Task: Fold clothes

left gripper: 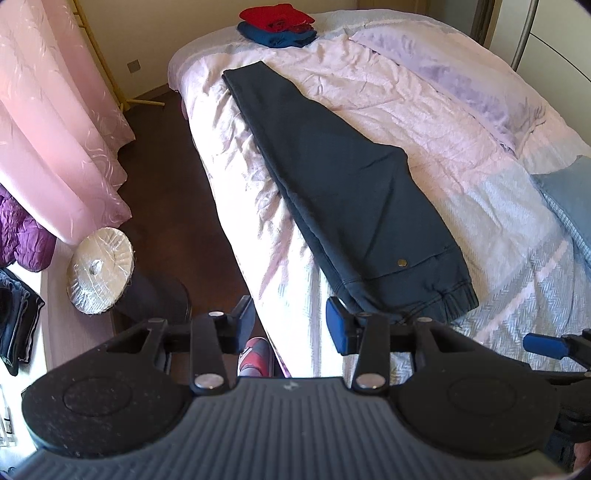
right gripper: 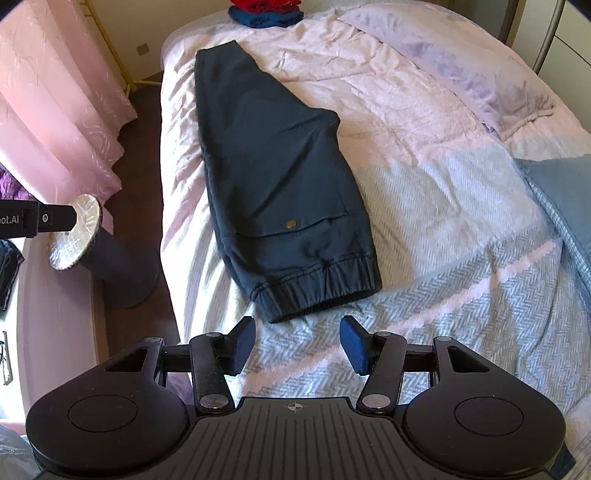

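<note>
Dark navy trousers (left gripper: 332,177) (right gripper: 273,166) lie folded lengthwise on the bed, legs pointing away and the elastic band end (right gripper: 317,288) nearest me. My left gripper (left gripper: 291,325) is open over the bed's left edge. Its right pad (left gripper: 338,326) sits just beside the near left corner of the trousers, and nothing is between the pads. My right gripper (right gripper: 298,339) is open above the bedspread, just short of the elastic band, holding nothing. In the left wrist view one blue fingertip (left gripper: 546,347) of the right gripper shows at the right.
Folded red and blue clothes (left gripper: 277,24) (right gripper: 266,13) are stacked at the bed's far end. A lilac pillow (left gripper: 461,81) and a blue blanket (right gripper: 561,192) lie to the right. A plastic-wrapped disc on a dark stand (left gripper: 99,269), pink curtains (left gripper: 48,122) and a shoe (left gripper: 255,354) are left of the bed.
</note>
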Motion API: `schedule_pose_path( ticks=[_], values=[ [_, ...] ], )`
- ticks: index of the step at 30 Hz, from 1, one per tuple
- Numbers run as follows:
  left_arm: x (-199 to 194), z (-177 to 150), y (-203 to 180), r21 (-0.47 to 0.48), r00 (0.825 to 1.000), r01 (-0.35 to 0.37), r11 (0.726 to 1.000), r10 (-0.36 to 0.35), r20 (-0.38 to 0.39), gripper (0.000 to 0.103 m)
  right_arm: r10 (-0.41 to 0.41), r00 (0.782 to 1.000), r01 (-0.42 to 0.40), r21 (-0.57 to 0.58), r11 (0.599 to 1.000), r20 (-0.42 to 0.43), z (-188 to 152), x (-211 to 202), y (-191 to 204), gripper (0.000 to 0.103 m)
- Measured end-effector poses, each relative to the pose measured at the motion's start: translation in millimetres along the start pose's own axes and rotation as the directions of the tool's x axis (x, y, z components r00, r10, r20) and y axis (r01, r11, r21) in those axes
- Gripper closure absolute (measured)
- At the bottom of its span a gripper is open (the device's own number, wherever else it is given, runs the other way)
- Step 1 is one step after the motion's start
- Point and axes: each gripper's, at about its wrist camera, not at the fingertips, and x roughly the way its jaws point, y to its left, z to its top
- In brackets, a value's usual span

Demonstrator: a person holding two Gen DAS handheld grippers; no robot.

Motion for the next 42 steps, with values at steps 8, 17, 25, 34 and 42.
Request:
schedule_pose_path(
  ticks=[8, 17, 25, 34, 42],
  values=[
    [2.1, 2.3, 6.2, 0.005, 1.000, 0.014, 1.000, -0.014, -0.001, 0.065, -0.014, 1.000, 0.014, -0.011, 1.000, 0.001, 1.7, 0.2, 7.6, 0.049],
    [14.2, 24.1, 8.6, 0.040, 0.998, 0.055, 0.998, -0.055, -0.003, 0.064, -0.047, 0.999, 0.047, 0.011, 0.999, 0.005, 15.1, 2.8, 10.2, 0.049],
    [42.9, 58.3, 20.7, 0.098, 0.993, 0.118, 0.988, -0.116, -0.028, 0.064, -0.102, 0.995, 0.103, 0.088, 0.991, -0.015, 32.8, 12.0, 18.9, 0.049],
    [79.9, 135.8, 76.5, 0.222, 0.976, 0.210, 0.952, -0.217, 0.005, 0.064, -0.185, 0.982, 0.187, 0.276, 0.943, -0.031, 72.5, 31.1, 46.5, 0.049],
    [127.1, 214.8, 175.8, 0.293, 0.961, 0.262, 0.920, -0.277, 0.012, 0.064, -0.204, 0.977, 0.200, 0.574, 0.794, -0.059, 109.5, 69.2, 93.7, 0.049]
  ],
)
